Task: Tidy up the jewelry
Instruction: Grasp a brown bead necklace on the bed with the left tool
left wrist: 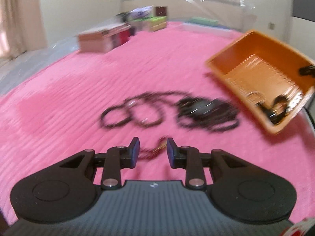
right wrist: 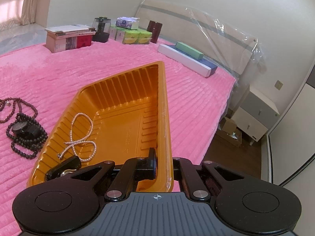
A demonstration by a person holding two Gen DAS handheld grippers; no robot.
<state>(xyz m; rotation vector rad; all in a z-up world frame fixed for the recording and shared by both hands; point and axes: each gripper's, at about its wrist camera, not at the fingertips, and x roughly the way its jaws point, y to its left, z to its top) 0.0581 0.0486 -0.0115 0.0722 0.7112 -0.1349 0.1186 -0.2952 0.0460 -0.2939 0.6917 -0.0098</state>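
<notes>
Right hand-held gripper (right wrist: 163,167), jaws clamped on the near wall of the orange tray (right wrist: 126,90), which holds a pearl necklace (right wrist: 82,135) and a black clip (right wrist: 63,167), sharp only in the right wrist view. Left hand-held gripper (left wrist: 152,153), jaws parted and gripping nothing, hangs over a small reddish chain (left wrist: 151,151) on the pink bed (left wrist: 69,78), with dark bead strands (left wrist: 167,112) beyond, blurred.

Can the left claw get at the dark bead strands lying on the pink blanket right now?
Probably yes. The left claw is open and holds nothing, and the bead strands lie loose on the blanket just ahead of it. Only a small reddish piece lies between them.
</notes>
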